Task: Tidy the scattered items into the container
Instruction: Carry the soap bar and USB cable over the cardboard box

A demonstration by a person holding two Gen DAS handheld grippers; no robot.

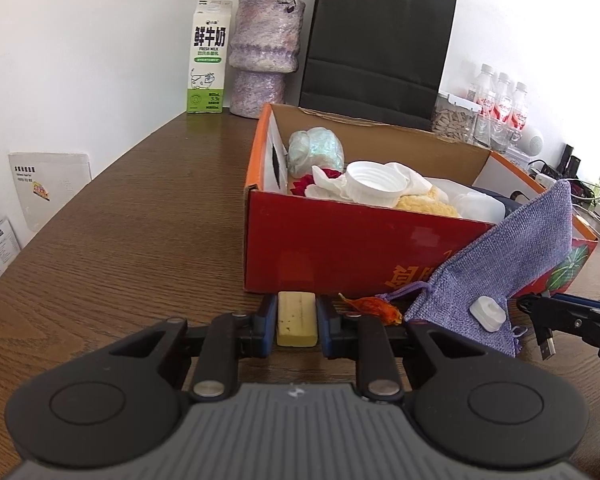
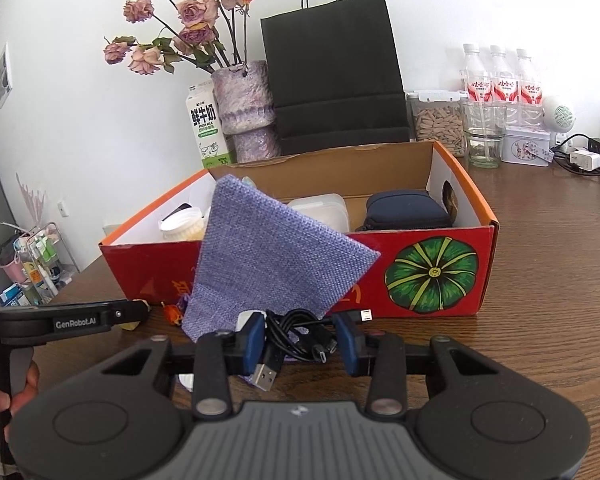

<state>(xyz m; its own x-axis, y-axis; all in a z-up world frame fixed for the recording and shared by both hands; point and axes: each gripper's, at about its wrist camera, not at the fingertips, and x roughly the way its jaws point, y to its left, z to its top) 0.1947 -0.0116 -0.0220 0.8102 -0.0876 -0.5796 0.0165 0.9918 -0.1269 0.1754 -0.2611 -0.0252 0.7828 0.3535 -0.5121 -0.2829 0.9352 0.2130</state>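
A red cardboard box (image 1: 340, 248) holding several items stands on the wooden table. My left gripper (image 1: 297, 306) is shut on a pale yellow bar (image 1: 296, 320) that rests on the table just in front of the box. A purple cloth pouch (image 2: 268, 256) leans against the box front, with a small white piece (image 1: 487, 312) lying on it. My right gripper (image 2: 299, 322) is shut on a coiled black USB cable (image 2: 296, 336) at the pouch's foot. An orange dried scrap (image 1: 374, 306) lies between the two grippers.
Behind the box stand a milk carton (image 1: 207, 56), a purple vase (image 1: 264, 52) with dried roses and a black paper bag (image 1: 380, 44). Water bottles (image 2: 500, 80), a seed jar (image 2: 436, 120), a glass (image 2: 484, 140), a tin and chargers line the back right.
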